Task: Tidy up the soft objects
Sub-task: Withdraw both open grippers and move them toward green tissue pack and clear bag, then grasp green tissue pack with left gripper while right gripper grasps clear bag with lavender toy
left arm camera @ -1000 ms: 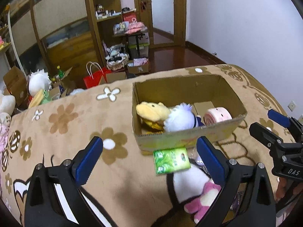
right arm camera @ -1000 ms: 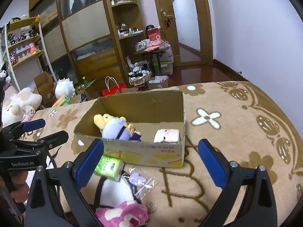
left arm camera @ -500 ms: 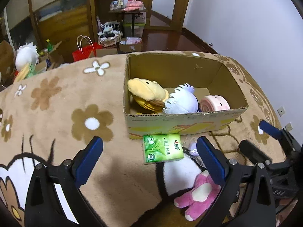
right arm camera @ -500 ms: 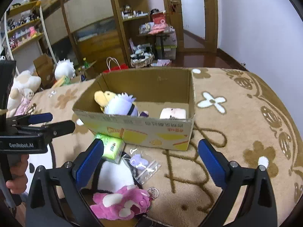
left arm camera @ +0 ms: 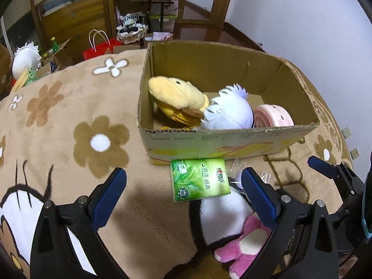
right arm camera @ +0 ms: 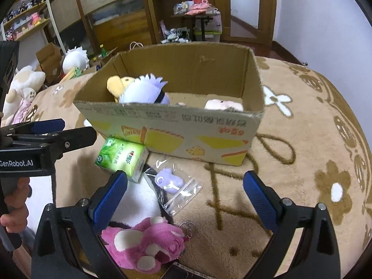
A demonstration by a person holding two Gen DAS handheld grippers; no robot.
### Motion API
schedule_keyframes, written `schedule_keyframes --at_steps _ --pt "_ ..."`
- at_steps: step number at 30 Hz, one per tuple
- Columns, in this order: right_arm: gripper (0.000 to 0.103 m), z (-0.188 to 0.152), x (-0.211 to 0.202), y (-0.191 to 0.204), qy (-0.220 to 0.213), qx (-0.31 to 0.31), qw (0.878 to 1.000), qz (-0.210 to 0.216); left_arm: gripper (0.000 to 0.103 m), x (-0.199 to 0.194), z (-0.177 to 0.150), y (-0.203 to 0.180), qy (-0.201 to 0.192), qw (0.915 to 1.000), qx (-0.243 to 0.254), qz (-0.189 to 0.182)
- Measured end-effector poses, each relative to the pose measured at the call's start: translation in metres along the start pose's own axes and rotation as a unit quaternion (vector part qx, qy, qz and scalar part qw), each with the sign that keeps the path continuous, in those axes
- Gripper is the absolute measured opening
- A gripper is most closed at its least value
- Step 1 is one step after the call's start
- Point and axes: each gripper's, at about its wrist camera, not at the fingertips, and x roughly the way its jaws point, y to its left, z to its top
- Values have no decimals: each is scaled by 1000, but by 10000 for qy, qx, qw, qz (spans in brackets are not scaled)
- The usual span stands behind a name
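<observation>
Left wrist view, green tissue pack (left arm camera: 200, 179) flat, long axis sideways, against cardboard box (left arm camera: 209, 144), both tools spread, empty.

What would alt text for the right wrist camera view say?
Between the open right gripper's blue-padded fingers, a pink plush, a bagged purple toy and a green tissue pack lie on a flowered blanket before a cardboard box holding plush toys.
</observation>
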Motion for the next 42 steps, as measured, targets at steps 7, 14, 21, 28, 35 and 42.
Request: schedule_keyframes --at_steps 7,14,21,28,35,42 --pt "103 -3 18 2 227 -50 9997 29 98 17 2 -5 155 9998 129 -28" --pt "103 -5 30 -1 369 -19 9993 39 98 28 4 -5 302 9994 135 -92" --pt "103 -2 41 -1 464 -35 9989 76 98 33 5 -8 354 9991 227 -113" --pt "103 -3 50 2 546 -68 9984 104 98 42 2 -12 502 9981 342 -84" --pt "103 -3 65 4 765 1 9968 218 98 48 2 -15 587 9975 394 -92" --pt "103 -5 78 6 924 4 9954 251 98 58 0 -18 750 9962 437 -30"
